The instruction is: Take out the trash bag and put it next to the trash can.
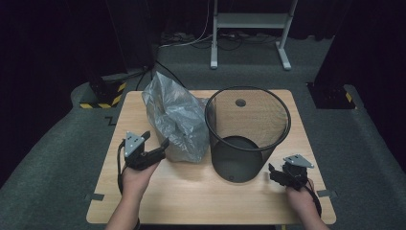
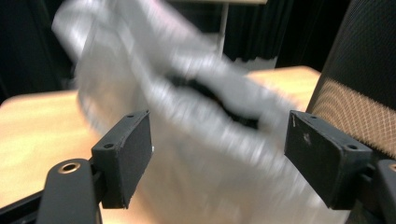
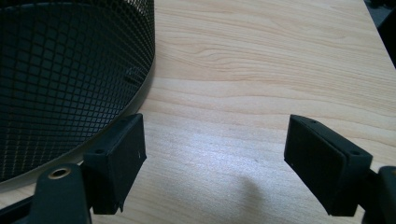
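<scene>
A crumpled grey plastic bag [image 1: 176, 120] stands on the wooden table [image 1: 191, 201], just left of a black mesh wastebasket [image 1: 246, 134] that stands upright. My left gripper [image 1: 162, 147] is at the bag's lower left corner, pointing at it. In the left gripper view the gripper [image 2: 217, 158] is open, and the blurred bag [image 2: 196, 121] lies ahead of the wide-apart jaws, with neither pad pressing on it. The basket wall [image 2: 364, 84] is to the right. My right gripper [image 1: 272, 173] sits at the basket's right base; it [image 3: 215, 163] is open over bare table [image 3: 261, 70], beside the basket [image 3: 60, 84].
The table is small, with grey carpet floor on all sides. A white metal stand [image 1: 249, 28] is on the floor behind it. Black bases with yellow-black stripes [image 1: 103, 93] sit at the back left and back right. Bare tabletop lies along the front edge.
</scene>
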Motion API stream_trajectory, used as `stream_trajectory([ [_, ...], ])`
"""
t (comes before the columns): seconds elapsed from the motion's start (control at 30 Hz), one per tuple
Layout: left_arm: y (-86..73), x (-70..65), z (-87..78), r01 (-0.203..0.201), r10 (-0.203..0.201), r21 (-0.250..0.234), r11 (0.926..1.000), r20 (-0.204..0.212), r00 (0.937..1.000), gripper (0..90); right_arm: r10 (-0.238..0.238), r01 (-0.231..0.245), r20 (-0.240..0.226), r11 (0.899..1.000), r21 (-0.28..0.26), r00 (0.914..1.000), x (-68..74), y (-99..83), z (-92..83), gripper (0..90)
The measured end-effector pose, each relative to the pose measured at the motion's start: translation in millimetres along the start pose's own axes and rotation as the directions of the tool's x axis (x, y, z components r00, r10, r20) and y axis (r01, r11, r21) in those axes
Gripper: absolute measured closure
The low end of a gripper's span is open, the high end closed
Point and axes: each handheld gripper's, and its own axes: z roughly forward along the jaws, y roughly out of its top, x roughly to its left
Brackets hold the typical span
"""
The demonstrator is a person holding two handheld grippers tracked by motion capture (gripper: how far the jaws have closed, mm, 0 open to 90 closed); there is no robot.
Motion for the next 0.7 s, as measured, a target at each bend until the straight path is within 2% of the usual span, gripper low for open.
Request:
stream_trajectory([
  [0.2,-40.7,19.5,-1.6,0.023,-0.019,0.092,0.9955,-0.039,0.9991,22.7,-0.007,0.007,-0.011,1.000,0.013,0.9999,2.3,-0.4,2.7,20.5],
  [0.27,-53.0,24.0,0.1,0.018,-0.010,0.146,0.9891,-0.055,0.9984,22.9,-0.006,0.006,-0.016,1.000,0.017,0.9998,2.4,-0.7,3.4,20.5],
  [0.3,-59.6,25.5,2.3,0.012,0.001,0.194,0.9809,-0.066,0.9978,23.2,-0.005,0.005,-0.017,1.000,0.020,0.9998,2.5,-1.0,3.9,20.5],
  [0.37,-74.2,26.8,9.0,0.003,0.025,0.297,0.9550,-0.093,0.9954,22.6,-0.005,0.006,-0.019,1.000,0.024,0.9998,2.5,-1.4,4.8,20.4],
  [0.43,-89.1,30.1,14.3,0.018,0.018,0.359,0.9330,-0.095,0.9953,22.3,0.003,-0.002,-0.020,0.999,0.032,0.9998,3.1,-1.9,5.2,20.4],
  [0.47,-93.5,31.5,16.2,0.020,0.021,0.381,0.9243,-0.103,0.9944,22.1,0.004,-0.003,-0.017,0.999,0.036,0.9998,3.2,-2.2,5.4,20.4],
  [0.5,-97.0,32.6,17.5,0.017,0.029,0.391,0.9201,-0.111,0.9934,21.6,-0.001,0.002,-0.017,0.999,0.034,0.9999,2.8,-2.5,6.0,20.5],
  [0.57,-97.6,32.5,17.4,0.021,0.029,0.383,0.9234,-0.124,0.9918,20.6,-0.001,0.002,-0.017,0.999,0.044,0.9999,3.0,-3.4,6.8,20.4],
  [0.7,-98.0,29.7,18.4,0.008,0.048,0.391,0.9204,-0.133,0.9900,20.0,0.000,0.001,-0.018,0.998,0.066,0.9998,2.1,-6.1,10.3,20.4],
])
